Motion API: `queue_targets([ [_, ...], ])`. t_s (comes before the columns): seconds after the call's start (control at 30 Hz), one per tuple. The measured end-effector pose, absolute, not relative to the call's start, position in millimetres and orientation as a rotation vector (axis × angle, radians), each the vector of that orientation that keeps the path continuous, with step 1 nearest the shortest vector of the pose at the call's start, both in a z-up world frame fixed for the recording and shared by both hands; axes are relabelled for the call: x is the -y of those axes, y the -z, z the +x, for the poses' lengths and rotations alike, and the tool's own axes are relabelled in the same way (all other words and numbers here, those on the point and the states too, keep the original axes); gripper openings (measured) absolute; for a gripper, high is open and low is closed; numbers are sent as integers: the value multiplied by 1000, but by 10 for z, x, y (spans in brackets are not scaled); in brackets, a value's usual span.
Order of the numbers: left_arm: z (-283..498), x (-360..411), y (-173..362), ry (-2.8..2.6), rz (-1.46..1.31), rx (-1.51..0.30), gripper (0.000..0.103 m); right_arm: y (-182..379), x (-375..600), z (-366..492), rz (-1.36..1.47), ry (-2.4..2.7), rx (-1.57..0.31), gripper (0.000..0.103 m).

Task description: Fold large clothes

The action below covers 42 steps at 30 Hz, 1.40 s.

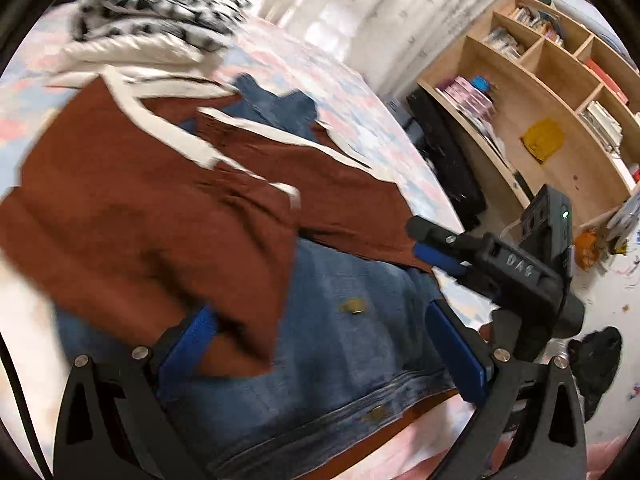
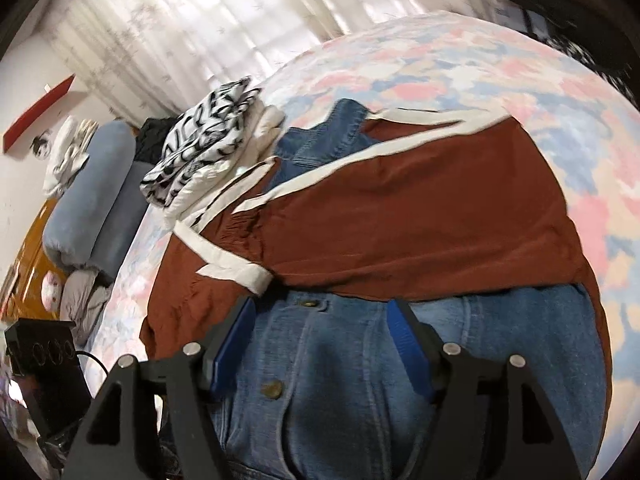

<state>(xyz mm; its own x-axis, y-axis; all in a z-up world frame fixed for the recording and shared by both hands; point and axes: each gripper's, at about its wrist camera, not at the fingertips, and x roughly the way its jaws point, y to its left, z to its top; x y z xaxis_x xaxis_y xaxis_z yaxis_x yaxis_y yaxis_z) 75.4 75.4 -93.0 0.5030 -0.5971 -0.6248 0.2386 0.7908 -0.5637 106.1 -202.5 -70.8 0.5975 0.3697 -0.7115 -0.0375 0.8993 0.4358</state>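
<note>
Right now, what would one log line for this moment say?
left gripper: open over denim jacket | right gripper: open, empty | brown garment: lying on jacket | bed: floral

Left gripper (image 1: 320, 344): black angular frame, triangular cut-outs in both arms, silver round screws at the pivots. Fingers (image 1: 460, 356) faced with flat blue pads. Thin black cable along the left side of that view.

Right gripper (image 2: 322, 340): same black frame, silver screws, blue pads. Seen from the left wrist, its black body bears pale raised letters and a box with a green light.
</note>
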Motion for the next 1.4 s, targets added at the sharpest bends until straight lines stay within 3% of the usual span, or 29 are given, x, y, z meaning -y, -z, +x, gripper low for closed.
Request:
queue_targets([
  [0.33,441,-1521,876,220,-366,-842,102,505,796,1101,77,-508,-917,70],
  [0.63,452,-1870,1082,160,-447,-860,102,1160,76,1035,-340,-380,-1003,69],
  [0.7,460,-1892,1117,155,-448,-864,102,1182,141,1063,-313,-398,-1001,40],
  [0.73,466,-1897,1132,154,-450,-865,102,1166,175,1091,-305,-407,-1007,18],
  [0.83,508,-1856,1134,152,-453,-859,102,867,308,1173,-267,-418,-923,13],
  [1.0,551,-1774,1037,161,-449,-820,102,-126,805,1369,-129,-342,-595,13],
  [1.1,600,-1697,1035,178,-447,-824,102,-349,1301,1528,21,-214,-485,22],
  [1.13,620,-1664,1047,179,-440,-832,102,-273,1477,1633,65,-157,-512,48],
  [1.17,636,-1635,1059,179,-432,-842,102,-108,1651,1765,97,-84,-584,83],
  [1.2,652,-1616,1067,178,-425,-850,102,63,1775,1866,112,-18,-663,93],
  [1.3,702,-1568,1083,170,-391,-869,102,869,2238,2090,199,72,-990,94],
  [1.4,826,-1570,1073,153,-361,-888,102,1227,2589,1956,317,50,-1063,94],
])
